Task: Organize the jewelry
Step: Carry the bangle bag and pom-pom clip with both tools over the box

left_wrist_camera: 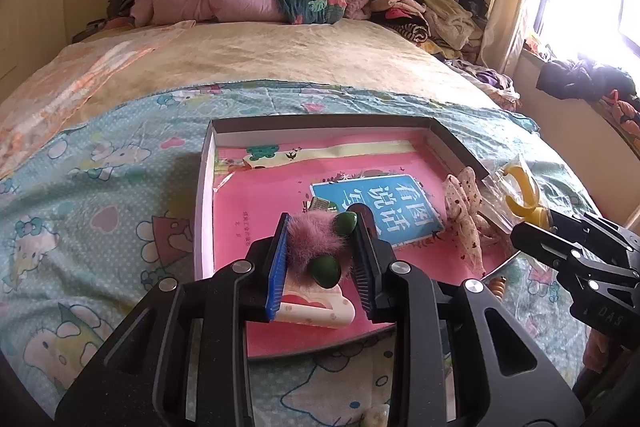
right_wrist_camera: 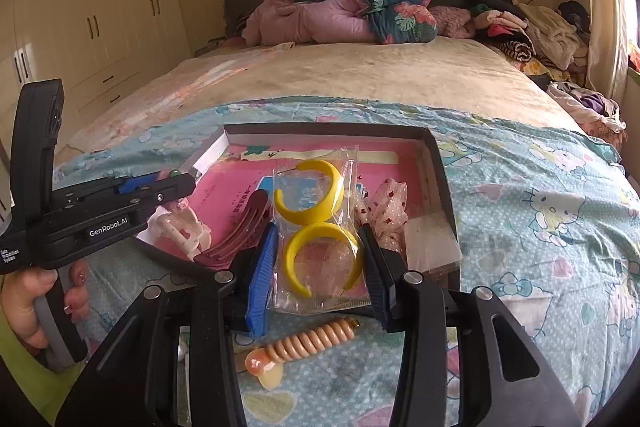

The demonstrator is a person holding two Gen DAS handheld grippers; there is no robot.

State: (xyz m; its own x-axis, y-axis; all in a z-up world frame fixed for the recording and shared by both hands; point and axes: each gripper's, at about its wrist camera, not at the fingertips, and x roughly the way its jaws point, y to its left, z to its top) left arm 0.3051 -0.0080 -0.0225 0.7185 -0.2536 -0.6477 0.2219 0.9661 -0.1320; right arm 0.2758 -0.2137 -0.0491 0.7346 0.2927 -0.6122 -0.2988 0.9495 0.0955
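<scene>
Pink fluffy hair tie (left_wrist_camera: pixel 316 241) clamped by left gripper (left_wrist_camera: pixel 320 259) at lower centre, bagged yellow earrings (right_wrist_camera: pixel 316 223) held between right gripper (right_wrist_camera: pixel 320 259) fingers, shallow box (left_wrist_camera: pixel 204 195) seen behind.

Pink fluffy hair tie (left_wrist_camera: pixel 316 239) with green beads above the tray (left_wrist_camera: pixel 204 187); bagged yellow earrings (right_wrist_camera: pixel 316 223) over its near edge.

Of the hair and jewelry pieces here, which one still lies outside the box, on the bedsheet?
The peach spiral hair clip. It lies on the Hello Kitty sheet under the right tool, while the dark red comb clip and the white claw clip rest inside the box.
</scene>
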